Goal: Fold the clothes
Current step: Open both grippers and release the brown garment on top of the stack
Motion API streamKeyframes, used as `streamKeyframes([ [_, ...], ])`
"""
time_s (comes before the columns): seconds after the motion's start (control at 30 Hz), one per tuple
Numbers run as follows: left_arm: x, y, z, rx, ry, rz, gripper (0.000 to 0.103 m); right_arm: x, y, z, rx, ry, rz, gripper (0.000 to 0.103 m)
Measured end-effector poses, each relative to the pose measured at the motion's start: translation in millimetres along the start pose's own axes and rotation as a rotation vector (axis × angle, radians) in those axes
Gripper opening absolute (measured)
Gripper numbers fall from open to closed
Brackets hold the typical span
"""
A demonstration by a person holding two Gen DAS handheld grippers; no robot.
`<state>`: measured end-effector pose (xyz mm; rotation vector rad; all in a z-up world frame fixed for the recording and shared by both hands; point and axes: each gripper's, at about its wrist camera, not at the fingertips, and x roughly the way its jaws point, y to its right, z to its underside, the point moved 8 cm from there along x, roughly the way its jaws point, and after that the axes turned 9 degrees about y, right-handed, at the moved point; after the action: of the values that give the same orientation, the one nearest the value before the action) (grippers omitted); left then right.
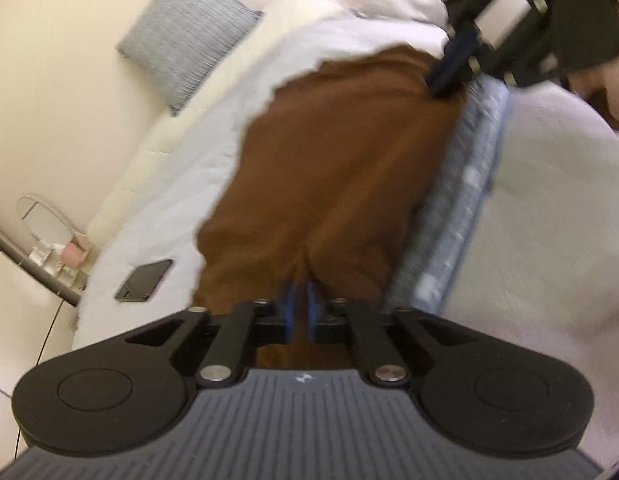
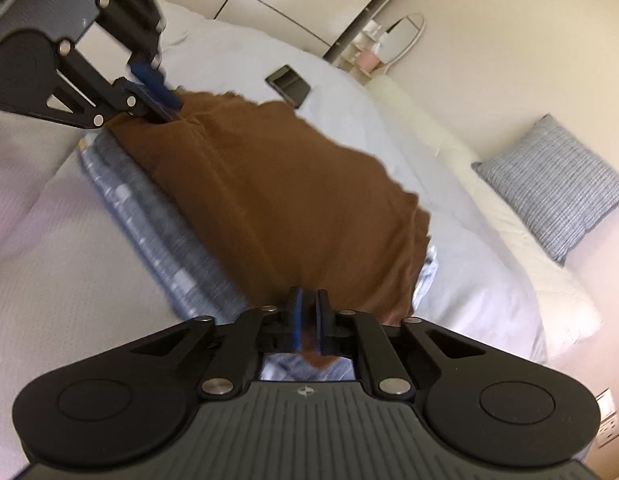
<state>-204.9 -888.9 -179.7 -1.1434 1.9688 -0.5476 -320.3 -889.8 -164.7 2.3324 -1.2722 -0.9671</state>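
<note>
You hold brown garment [image 1: 329, 168] by two corners of one edge, stretched between both tongs over white bed [image 1: 181, 184]. Left gripper [image 1: 300, 312] pinched narrow on cloth at 6 o'clock in left view; right gripper [image 2: 305, 320] likewise clamped on cloth at 6 o'clock in right view. Blue-grey folded textile [image 1: 461, 208] lies beside garment, toward 3 o'clock in left view. Phone [image 1: 143, 274] on bed at 8 o'clock. Step likely: carrying held edge across for fold. Next: keep tension even, lay edge on far hem, square corners, then release
</note>
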Motion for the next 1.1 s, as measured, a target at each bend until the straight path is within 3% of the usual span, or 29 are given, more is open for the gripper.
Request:
streamKeyframes([
  [0.13, -6, -5, 1, -0.051, 0.001, -0.005, 0.000, -2, 6, -2, 0.065, -0.002, -0.003, 0.007],
  [0.27, -17, -28, -12, -0.144, 0.041, -0.045, 0.013, -11, 26, -10, 0.176, 0.032, 0.050, 0.008],
  [0.5, 3, -12, -9, -0.145, 0.000, 0.006, 0.006, -1, 25, 13, 0.259, -0.025, 0.008, 0.009],
  [0.67, -12, -17, 2, -0.194, -0.001, -0.023, 0.008, -6, 29, 13, 0.274, -0.018, 0.011, 0.011],
  [0.77, -26, -26, 14, -0.286, -0.015, -0.047, 0.014, -12, 29, 11, 0.302, 0.014, 0.006, 0.019],
  [0.87, -30, -24, 23, -0.338, -0.050, -0.047, 0.014, -13, 27, 16, 0.359, 0.020, -0.003, 0.020],
  [1.0, -46, -25, 25, -0.463, -0.063, -0.077, 0.029, -33, 29, 19, 0.452, 0.019, 0.028, 0.041],
  [1.1, -61, -18, 25, -0.563, -0.067, -0.088, 0.034, -53, 19, 29, 0.514, 0.005, 0.033, 0.044],
])
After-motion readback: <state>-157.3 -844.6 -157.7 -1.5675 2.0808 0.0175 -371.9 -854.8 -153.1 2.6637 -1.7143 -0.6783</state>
